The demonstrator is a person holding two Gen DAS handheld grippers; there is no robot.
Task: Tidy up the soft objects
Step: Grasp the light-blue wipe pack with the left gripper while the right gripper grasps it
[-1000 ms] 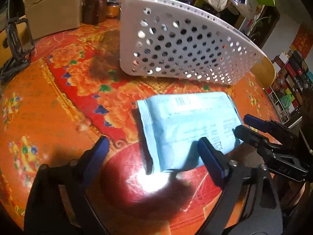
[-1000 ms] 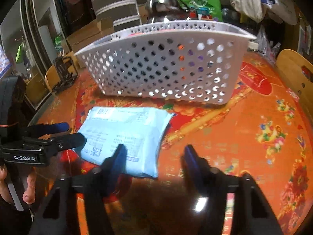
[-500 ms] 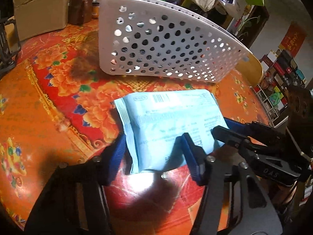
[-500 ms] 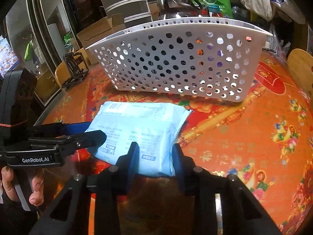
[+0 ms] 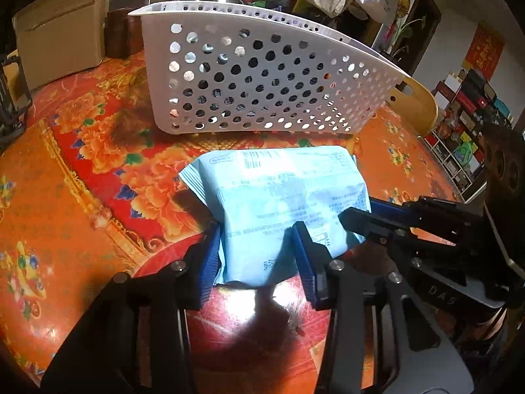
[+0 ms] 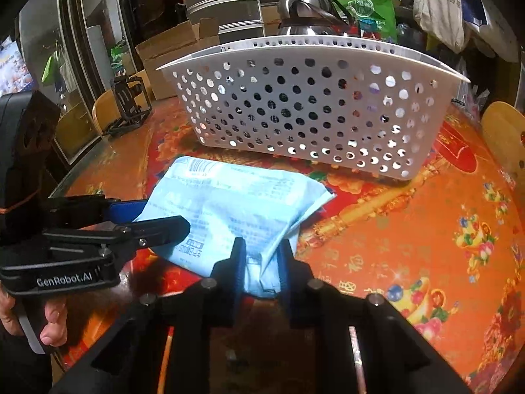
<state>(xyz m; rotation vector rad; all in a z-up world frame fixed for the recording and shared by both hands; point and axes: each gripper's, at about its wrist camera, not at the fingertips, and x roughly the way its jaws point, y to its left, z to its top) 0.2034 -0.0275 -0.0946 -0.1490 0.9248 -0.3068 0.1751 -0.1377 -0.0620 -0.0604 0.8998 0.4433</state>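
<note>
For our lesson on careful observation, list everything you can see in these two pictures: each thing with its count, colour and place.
pack: one, light blue, on the table, gripped at both near corners
basket: one, white, holed, behind the pack
table: one, orange-red, flowered
cardboard box: one, brown, far left
kettle: one, silver, behind the basket
green bag: one, beside the kettle
left gripper: black, blue fingers, shut on the pack
right gripper: black, shut on the pack

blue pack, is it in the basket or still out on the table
Out. The blue pack lies on the table before the white basket, pinched by both grippers.
</note>
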